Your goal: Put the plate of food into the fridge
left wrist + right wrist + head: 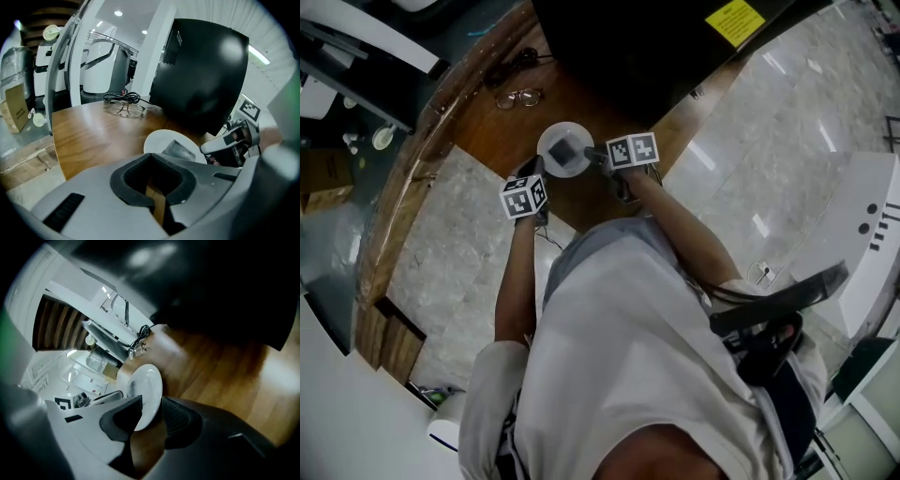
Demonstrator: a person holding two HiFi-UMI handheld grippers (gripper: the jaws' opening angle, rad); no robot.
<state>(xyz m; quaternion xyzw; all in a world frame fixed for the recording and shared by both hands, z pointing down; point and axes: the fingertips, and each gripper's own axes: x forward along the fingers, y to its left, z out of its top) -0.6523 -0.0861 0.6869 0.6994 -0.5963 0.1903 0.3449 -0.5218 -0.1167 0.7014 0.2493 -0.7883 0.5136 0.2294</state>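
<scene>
Plate: white, flat on the wooden table, near the edge on your side and in front of the black cabinet.
Food: a grey piece in the plate's middle.
Your left gripper: at the plate's left rim; its jaws show only a narrow gap, with nothing but table wood between them.
Your right gripper: at the plate's right rim; its jaws stand apart with the rim between them, not clamped.
Glasses: farther back on the table, well apart from the plate.
</scene>
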